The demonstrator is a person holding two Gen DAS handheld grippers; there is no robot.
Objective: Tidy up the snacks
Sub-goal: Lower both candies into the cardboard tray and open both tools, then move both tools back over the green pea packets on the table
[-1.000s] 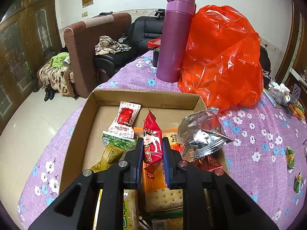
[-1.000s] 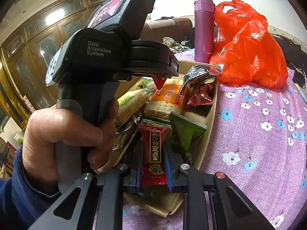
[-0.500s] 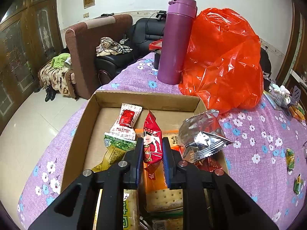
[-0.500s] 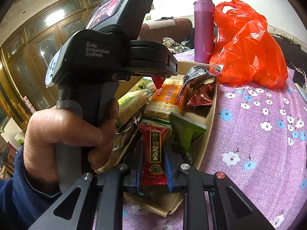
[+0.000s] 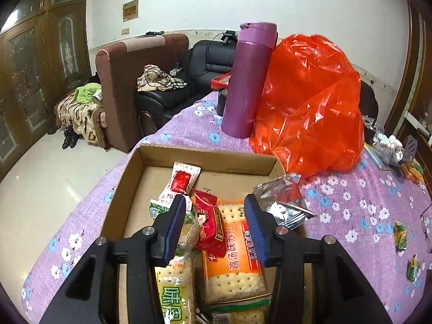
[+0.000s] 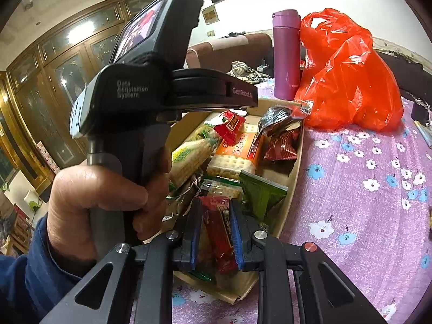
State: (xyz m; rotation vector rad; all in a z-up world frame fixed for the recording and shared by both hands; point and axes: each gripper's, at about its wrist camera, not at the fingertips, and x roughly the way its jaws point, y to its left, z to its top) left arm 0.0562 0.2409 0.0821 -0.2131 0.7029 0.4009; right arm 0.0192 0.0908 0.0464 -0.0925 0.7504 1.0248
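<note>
Left wrist view: left gripper [image 5: 216, 225] at lower centre of the frame, jaws spread wide apart and holding nothing. Between the fingers, lying loose in the cardboard box [image 5: 205, 154], a red snack packet with an opera-face print [image 5: 209, 222], resting on an orange cracker pack [image 5: 232, 259]. To the left of it, partly behind the left finger, a clear yellowish sweet wrapper [image 5: 187, 230]. Lower left of centre, a green-labelled cracker pack [image 5: 175, 294]. Further up in the box, a white and red sachet [image 5: 181, 182]. At the box's right edge, a crumpled silver foil bag [image 5: 282, 202]. Beyond the box, at upper centre, a tall purple flask [image 5: 249, 81] standing upright, touching a bulging orange plastic bag [image 5: 310, 102] to its right. All set on a purple floral tablecloth [image 5: 351, 202]. A few small green packets [image 5: 399, 235] loose on the cloth at far right.

Right wrist view: right gripper [image 6: 215, 233] at lower centre, jaws closed on a dark red snack bar [image 6: 218, 226], held upright over the near end of the box [image 6: 293, 183]. Just right of it, a dark green packet [image 6: 260, 194] standing on edge. Filling the left half of the frame, the person's left hand [image 6: 94, 205] wrapped round the black handle of the other gripper. Flask [image 6: 286, 54] and orange bag [image 6: 348, 75] at upper right.
</note>
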